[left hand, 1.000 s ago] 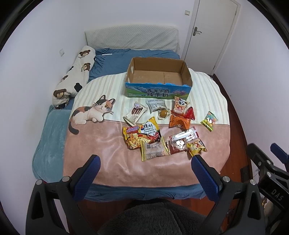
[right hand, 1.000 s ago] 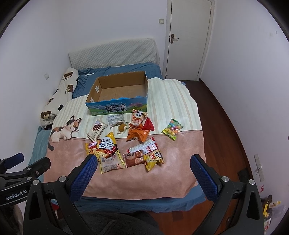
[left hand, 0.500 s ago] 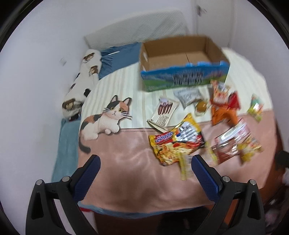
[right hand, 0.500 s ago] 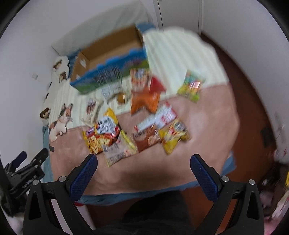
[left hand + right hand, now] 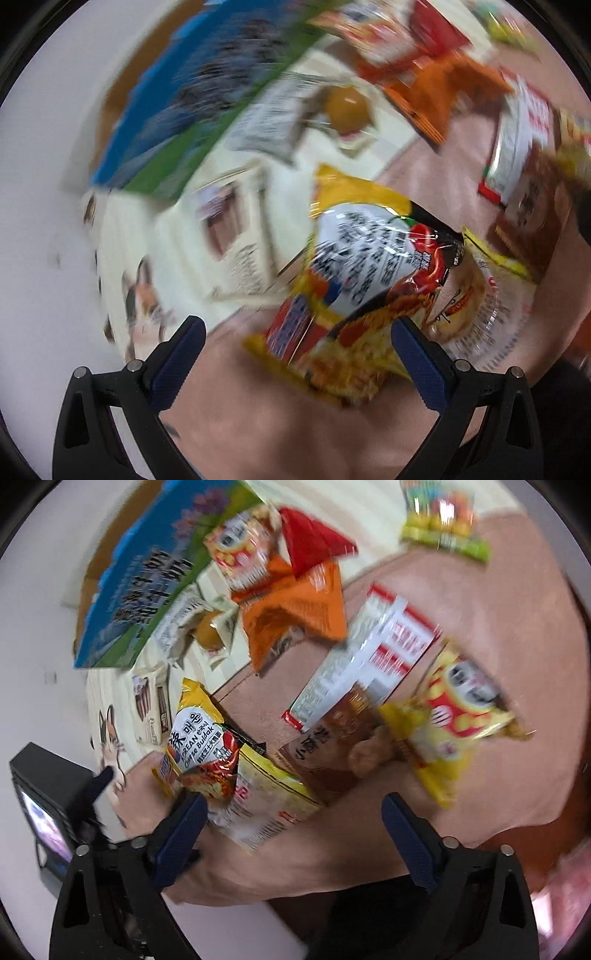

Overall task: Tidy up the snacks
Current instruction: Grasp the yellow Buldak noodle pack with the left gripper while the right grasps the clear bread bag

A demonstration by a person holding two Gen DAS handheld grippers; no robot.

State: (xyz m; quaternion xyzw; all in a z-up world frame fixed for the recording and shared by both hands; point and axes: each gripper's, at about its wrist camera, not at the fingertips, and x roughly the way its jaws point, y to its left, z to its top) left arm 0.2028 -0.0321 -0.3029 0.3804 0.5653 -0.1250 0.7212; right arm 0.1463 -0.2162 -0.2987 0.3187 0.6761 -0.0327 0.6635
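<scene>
Several snack packets lie on the pink-and-striped bedspread (image 5: 258, 417). My left gripper (image 5: 295, 350) is open, low over the yellow Buldak noodle packet (image 5: 369, 266), its fingers (image 5: 177, 354) on either side of the packet's near end. My right gripper (image 5: 291, 830) is open above a pale yellow packet (image 5: 269, 801), with a brown packet (image 5: 332, 749) and a yellow-red puff bag (image 5: 458, 716) just beyond. The noodle packet also shows in the right wrist view (image 5: 199, 738). The blue-sided cardboard box (image 5: 147, 583) stands at the far left; it also shows blurred in the left wrist view (image 5: 192, 107).
Orange (image 5: 295, 616), red (image 5: 310, 542) and red-white (image 5: 365, 653) packets, a round wrapped cake (image 5: 208, 633) and a green candy bag (image 5: 443, 520) lie further off. The left gripper's body (image 5: 55, 794) is at the right view's left edge. A chocolate-stick packet (image 5: 236, 236) lies beside the noodles.
Both grippers have swooped down from a high view of the bed to just above the snacks, tilting leftward. The views are blurred by motion. Both stay open.
</scene>
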